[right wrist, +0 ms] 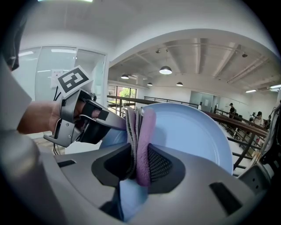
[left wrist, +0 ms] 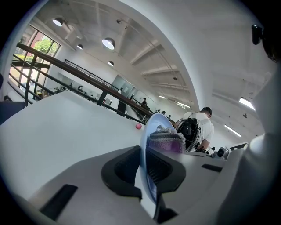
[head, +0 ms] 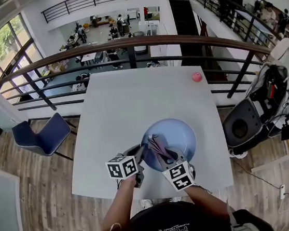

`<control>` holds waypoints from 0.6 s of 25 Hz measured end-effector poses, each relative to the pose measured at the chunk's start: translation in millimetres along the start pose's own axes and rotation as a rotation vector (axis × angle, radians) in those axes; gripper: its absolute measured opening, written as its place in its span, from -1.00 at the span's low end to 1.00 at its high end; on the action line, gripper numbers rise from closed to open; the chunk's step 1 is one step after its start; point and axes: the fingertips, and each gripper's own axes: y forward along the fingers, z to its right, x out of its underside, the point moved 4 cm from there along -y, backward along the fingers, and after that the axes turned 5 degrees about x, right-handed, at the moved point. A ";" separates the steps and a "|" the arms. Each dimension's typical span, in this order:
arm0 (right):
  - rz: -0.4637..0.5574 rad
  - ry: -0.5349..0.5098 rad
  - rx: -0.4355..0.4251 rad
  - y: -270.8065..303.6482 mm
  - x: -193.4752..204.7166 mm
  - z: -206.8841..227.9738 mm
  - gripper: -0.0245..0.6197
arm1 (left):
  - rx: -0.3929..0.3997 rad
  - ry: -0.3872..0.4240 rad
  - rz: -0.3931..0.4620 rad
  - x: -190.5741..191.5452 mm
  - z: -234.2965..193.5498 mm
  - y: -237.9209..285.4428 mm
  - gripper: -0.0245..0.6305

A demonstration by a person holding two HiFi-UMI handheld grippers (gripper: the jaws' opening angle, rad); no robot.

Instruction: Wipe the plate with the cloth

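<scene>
Mid-wipe: left tongs (left wrist: 145, 163) are pinching the plate (head: 180, 130) rim, right tongs (right wrist: 139, 165) are gripping the cloth (right wrist: 140, 132); next, probably sweeping across.

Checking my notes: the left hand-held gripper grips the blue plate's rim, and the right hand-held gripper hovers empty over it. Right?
Not empty: the right gripper view shows the right hand-held gripper shut on a folded purple cloth over the plate. The left hand-held gripper does grip the blue plate's rim.
</scene>
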 end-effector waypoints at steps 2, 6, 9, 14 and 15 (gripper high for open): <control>0.001 -0.003 0.010 -0.8 1.6 4.8 -0.57 | -0.002 -0.003 0.005 -0.6 -0.9 -2.0 -0.81; -0.003 0.020 0.046 -11.6 3.0 14.7 -0.57 | 0.005 -0.012 0.008 2.3 2.6 -8.3 -0.80; -0.008 0.038 0.078 -14.5 4.2 26.1 -0.57 | 0.013 -0.018 0.007 1.5 1.2 -9.2 -0.79; -0.022 0.030 0.137 -13.8 8.2 47.7 -0.57 | 0.017 -0.019 0.002 -2.5 -1.4 -4.8 -0.79; -0.025 0.030 0.146 -12.7 9.6 51.6 -0.57 | 0.017 -0.019 0.002 -2.8 -3.1 -3.6 -0.79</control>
